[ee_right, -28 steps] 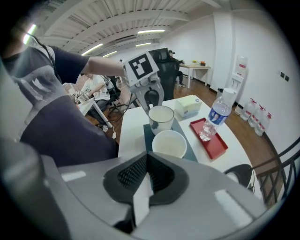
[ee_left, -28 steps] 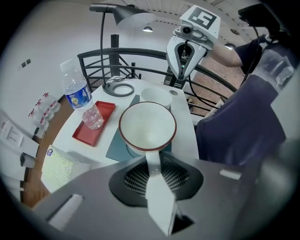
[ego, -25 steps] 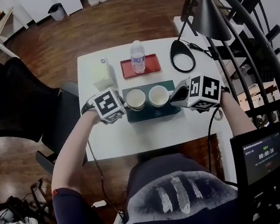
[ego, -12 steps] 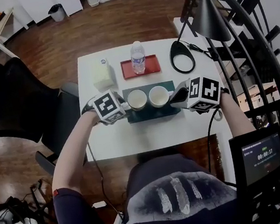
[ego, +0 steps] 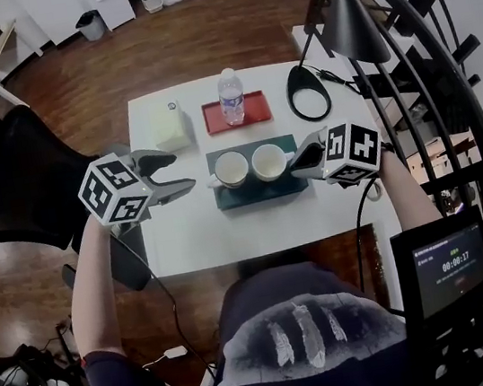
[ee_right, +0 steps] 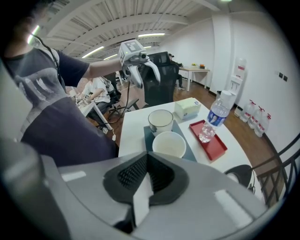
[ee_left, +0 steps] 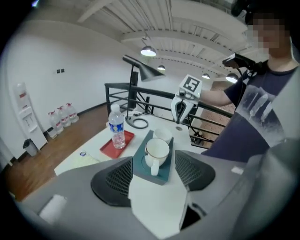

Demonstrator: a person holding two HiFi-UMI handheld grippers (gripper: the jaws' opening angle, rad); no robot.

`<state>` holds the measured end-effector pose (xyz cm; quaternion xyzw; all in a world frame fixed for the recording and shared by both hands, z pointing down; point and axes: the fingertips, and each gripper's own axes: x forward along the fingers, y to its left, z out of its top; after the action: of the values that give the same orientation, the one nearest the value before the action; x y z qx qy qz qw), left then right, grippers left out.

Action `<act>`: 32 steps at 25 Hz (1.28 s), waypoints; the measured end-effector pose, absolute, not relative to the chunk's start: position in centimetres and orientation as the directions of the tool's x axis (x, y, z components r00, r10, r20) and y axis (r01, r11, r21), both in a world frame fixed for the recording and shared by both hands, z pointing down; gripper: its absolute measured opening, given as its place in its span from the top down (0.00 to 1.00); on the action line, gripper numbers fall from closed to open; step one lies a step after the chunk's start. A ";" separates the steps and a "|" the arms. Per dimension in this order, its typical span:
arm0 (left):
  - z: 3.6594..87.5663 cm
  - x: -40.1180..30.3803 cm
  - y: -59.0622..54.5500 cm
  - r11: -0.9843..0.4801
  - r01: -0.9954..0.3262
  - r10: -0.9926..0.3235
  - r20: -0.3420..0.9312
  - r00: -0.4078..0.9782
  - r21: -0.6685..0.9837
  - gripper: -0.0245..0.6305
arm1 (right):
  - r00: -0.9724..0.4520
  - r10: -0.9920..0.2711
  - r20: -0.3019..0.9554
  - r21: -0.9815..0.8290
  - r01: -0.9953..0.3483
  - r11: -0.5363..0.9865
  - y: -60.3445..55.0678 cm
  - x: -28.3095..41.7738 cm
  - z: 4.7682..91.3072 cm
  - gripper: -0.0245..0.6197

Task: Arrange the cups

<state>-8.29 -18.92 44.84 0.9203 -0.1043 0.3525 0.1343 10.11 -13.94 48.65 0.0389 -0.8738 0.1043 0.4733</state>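
On the white table point(ego: 230, 235), at centre, a dark green tray point(ego: 255, 193) carries both cups side by side, upright, mouths up, long axis vertical. Handle point(ee_left: 153, 167) of the left cup point(ego: 231, 169) sticks out toward the left gripper point(ego: 182, 171); handle of the right cup point(ego: 270, 161) not made out. Likely ceramic: stiff, light, slippery glaze, chips if knocked, so pinch the handle or rim wall. Left tongs are opening, nothing between them, apart from the cup. The right gripper point(ego: 295, 161) is pressed together, empty, just beside the right cup.
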 end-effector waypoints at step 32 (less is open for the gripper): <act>36.3 -2.2 -17.4 -0.922 -0.334 -0.277 0.267 0.923 0.195 0.94 | -0.708 -0.166 0.686 0.051 -0.182 0.982 -16.6 6.7 43.8 0.96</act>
<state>-2.16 -17.38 36.27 0.9732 -0.1570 0.1182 0.1190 6.68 -16.64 43.77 0.0941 -0.9242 0.0102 0.3700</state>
